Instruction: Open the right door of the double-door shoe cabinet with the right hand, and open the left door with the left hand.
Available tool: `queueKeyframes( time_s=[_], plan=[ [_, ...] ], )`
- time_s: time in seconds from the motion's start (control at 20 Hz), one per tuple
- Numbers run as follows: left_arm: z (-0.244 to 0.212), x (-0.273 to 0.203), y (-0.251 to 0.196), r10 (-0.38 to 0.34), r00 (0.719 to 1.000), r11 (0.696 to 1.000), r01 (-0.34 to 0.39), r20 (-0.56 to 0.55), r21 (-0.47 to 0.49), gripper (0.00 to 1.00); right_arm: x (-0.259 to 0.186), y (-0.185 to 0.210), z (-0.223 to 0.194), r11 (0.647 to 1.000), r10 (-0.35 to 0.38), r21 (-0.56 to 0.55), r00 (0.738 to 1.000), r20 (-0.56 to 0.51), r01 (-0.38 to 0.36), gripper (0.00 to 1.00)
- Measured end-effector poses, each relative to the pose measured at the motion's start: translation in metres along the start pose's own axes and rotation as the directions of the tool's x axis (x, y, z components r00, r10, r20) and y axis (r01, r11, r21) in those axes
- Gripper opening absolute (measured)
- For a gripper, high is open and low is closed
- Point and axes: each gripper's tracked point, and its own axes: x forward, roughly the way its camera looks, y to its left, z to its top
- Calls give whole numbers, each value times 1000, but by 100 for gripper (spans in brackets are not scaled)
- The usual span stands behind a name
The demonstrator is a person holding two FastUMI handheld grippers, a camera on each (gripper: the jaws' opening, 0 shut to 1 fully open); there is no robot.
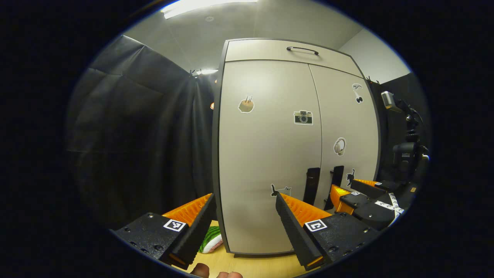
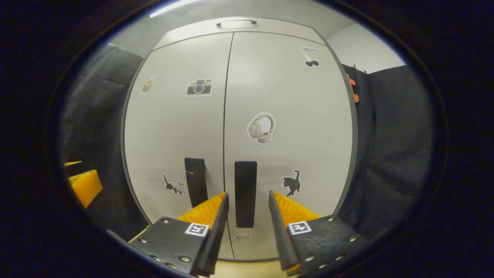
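The pale double-door shoe cabinet stands with its left door (image 1: 266, 154) and right door (image 1: 347, 123) both closed. Each door has a black vertical handle beside the centre seam. My left gripper (image 1: 244, 195) is open in front of the left door's lower part, to the left of the left handle (image 1: 311, 185) and apart from it. My right gripper (image 2: 247, 194) is open, and the right handle (image 2: 246, 181) shows in the gap between its fingers; I cannot tell whether they touch it. From the left gripper view, the right gripper (image 1: 344, 184) sits close to the right handle (image 1: 337, 174).
A drawer with a dark bar handle (image 1: 303, 50) tops the cabinet. A green and white shoe (image 1: 210, 240) lies on the wooden floor at the cabinet's left corner. A camera stand (image 1: 405, 150) rises to the right. Black cloth walls flank both sides.
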Motion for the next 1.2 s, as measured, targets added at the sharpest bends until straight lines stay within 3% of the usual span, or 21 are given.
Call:
queueKeyframes(
  time_s=[0.05, 0.15, 0.2, 0.5, 0.55, 0.65, 0.8, 1.2],
  plan=[
    [-1, -1, 6, 15, 1000, 1000, -15, -4, 1, 96, 4, 2, -2, 1000, -3, -5, 1000, 0, 3, 51],
    [-3, -2, 19, 42, 999, 999, -42, -10, -2, 99, 13, 2, -4, 1000, -10, -19, 1000, -4, 10, 51],
    [-4, -1, 23, 54, 998, 999, -54, -14, -4, 93, 17, 2, -5, 1000, -12, -22, 1000, -10, 12, 51],
    [-13, 1, 43, 102, 994, 995, -103, -39, -18, 96, 44, 6, -21, 1000, -24, 3, 999, -40, 24, 51],
    [-15, 1, 46, 107, 993, 994, -108, -41, -19, 96, 34, 6, -16, 999, -32, 2, 999, -44, 32, 29],
    [-16, 2, 48, 114, 992, 993, -116, -47, -23, 96, 33, 6, -16, 999, -33, -21, 999, -36, 32, 33],
    [-18, 0, 46, 109, 993, 993, -111, -53, -31, 96, 34, 5, -16, 1000, -21, -11, 999, -30, 20, 23],
    [-24, -11, 43, 98, 993, 995, -99, -67, -21, 96, 18, 3, -14, 999, 19, -30, 999, -31, -20, 22]
  ],
)
